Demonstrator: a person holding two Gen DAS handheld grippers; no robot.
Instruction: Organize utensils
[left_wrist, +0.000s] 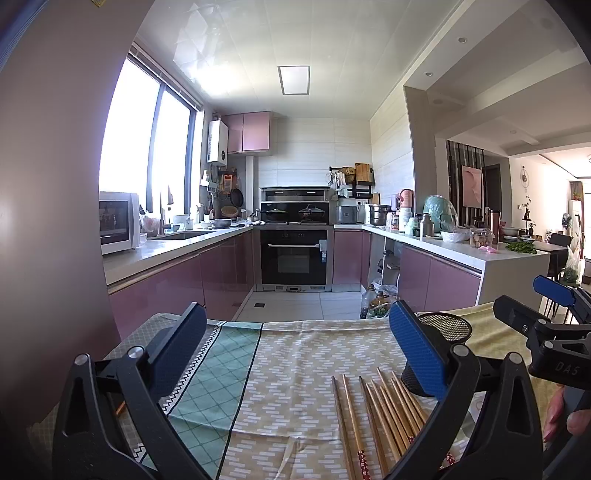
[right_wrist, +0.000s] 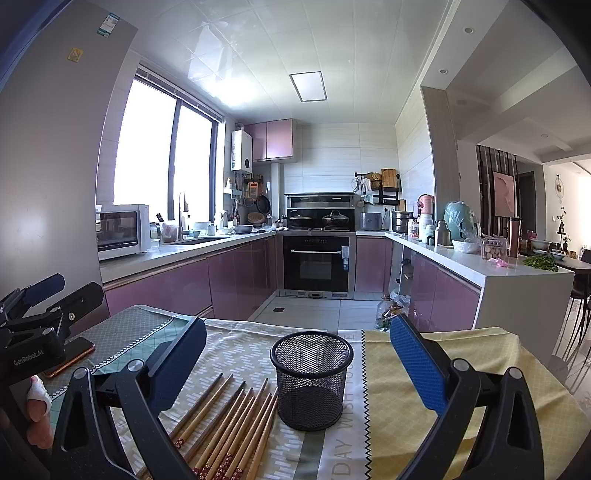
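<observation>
Wooden chopsticks (right_wrist: 225, 424) lie under the open right hand-held gripper (right_wrist: 299, 354).

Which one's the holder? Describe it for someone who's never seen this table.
Find the table covered in patterned cloths in the foreground, kitchen behind it. The holder stands upright near the seam between the beige and yellow cloths, just right of the chopsticks lying flat. It is the only black wire-mesh cylinder there, open-topped and empty.
</observation>
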